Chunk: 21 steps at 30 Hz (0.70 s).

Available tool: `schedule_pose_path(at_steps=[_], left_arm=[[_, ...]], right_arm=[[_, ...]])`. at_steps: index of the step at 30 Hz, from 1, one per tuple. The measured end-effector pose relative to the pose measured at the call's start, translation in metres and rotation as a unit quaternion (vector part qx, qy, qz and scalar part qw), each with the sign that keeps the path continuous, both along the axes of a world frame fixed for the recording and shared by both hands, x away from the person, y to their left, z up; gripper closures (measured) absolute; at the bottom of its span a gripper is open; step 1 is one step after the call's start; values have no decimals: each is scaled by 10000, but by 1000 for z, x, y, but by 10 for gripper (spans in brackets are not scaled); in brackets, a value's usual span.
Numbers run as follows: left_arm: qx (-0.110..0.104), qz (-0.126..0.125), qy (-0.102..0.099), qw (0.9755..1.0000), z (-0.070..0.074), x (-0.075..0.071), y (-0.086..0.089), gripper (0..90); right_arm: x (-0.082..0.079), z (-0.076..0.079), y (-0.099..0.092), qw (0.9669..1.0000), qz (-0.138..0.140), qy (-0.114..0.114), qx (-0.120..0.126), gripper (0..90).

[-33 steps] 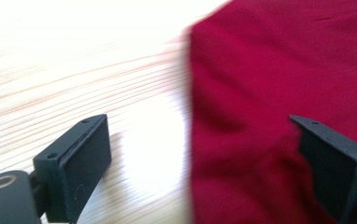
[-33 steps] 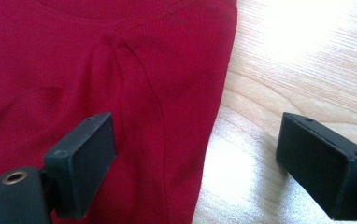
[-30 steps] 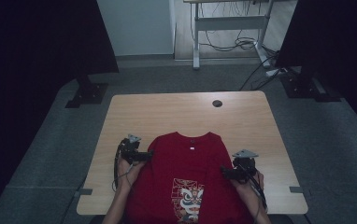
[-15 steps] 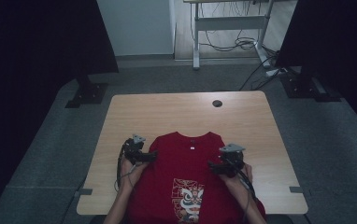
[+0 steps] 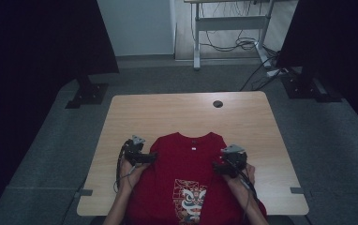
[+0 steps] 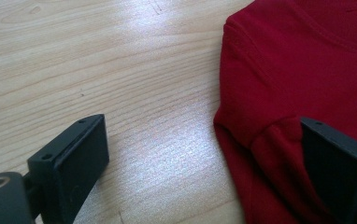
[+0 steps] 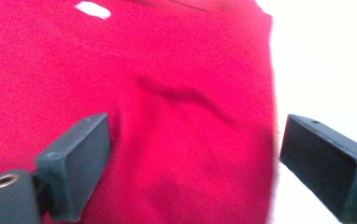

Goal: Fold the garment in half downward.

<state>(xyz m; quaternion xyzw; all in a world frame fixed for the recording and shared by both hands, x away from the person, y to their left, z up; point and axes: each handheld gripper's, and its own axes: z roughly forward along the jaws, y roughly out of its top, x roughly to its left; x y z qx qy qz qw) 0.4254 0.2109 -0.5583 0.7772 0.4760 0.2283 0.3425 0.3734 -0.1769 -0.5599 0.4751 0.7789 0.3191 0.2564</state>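
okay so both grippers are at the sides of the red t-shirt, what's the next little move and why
Probably close both grippers on the shirt's edges. The left gripper stands open astride the edge of the red t-shirt, one jaw on bare table, the other on the cloth. The right gripper is open too, spanning the opposite edge. Neither holds cloth yet, so nothing can be lifted or folded.

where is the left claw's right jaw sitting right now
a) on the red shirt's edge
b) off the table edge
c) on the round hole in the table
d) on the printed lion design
a, in the left gripper view the left claw is open, one jaw over the bare wooden table and the other on the folded edge of the red shirt.
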Motion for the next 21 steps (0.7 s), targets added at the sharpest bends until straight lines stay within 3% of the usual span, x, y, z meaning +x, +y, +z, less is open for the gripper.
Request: schedule_pose_path(at_steps=[1, 2, 3, 4, 6, 8, 11, 12, 15, 16, 17, 18, 20, 21], left_arm=[[0, 0, 0, 10000, 0, 0, 0, 72], [0, 0, 0, 10000, 0, 0, 0, 72], [-1, 1, 1, 10000, 0, 0, 0, 72], [-1, 1, 1, 10000, 0, 0, 0, 72], [1, -3, 2, 10000, 0, 0, 0, 70], [1, -3, 2, 10000, 0, 0, 0, 70], [3, -7, 4, 10000, 0, 0, 0, 68], [3, -7, 4, 10000, 0, 0, 0, 68], [3, -11, 4, 10000, 0, 0, 0, 67], [3, -11, 4, 10000, 0, 0, 0, 67], [1, -13, 2, 10000, 0, 0, 0, 67], [-3, -12, 2, 10000, 0, 0, 0, 67], [-2, -14, 0, 10000, 0, 0, 0, 69], [-1, -13, 0, 10000, 0, 0, 1, 70]], right_arm=[[-2, 1, -27, 9996, -261, 9, -60, 92], [-2, 1, -27, 9996, -261, 9, -60, 116], [-4, 1, -59, 9981, -615, -21, -98, 124], [-4, 1, -59, 9981, -615, -21, -98, 124], [-6, 1, -78, 9966, -823, 21, 24, 126], [-6, 2, -81, 9964, -844, 31, 75, 134], [-8, 4, -77, 9972, -746, -46, 93, 150], [-8, 7, -67, 9983, -560, -111, 146, 150], [-8, 7, -67, 9983, -560, -111, 146, 142], [0, 8, -39, 9996, -154, -57, 217, 142], [0, 8, -39, 9996, -154, -57, 217, 121], [8, 3, -23, 9999, 8, 31, 113, 119], [9, 2, -21, 10000, 6, 46, -3, 120], [11, 2, -25, 9999, -133, 9, -57, 143]])
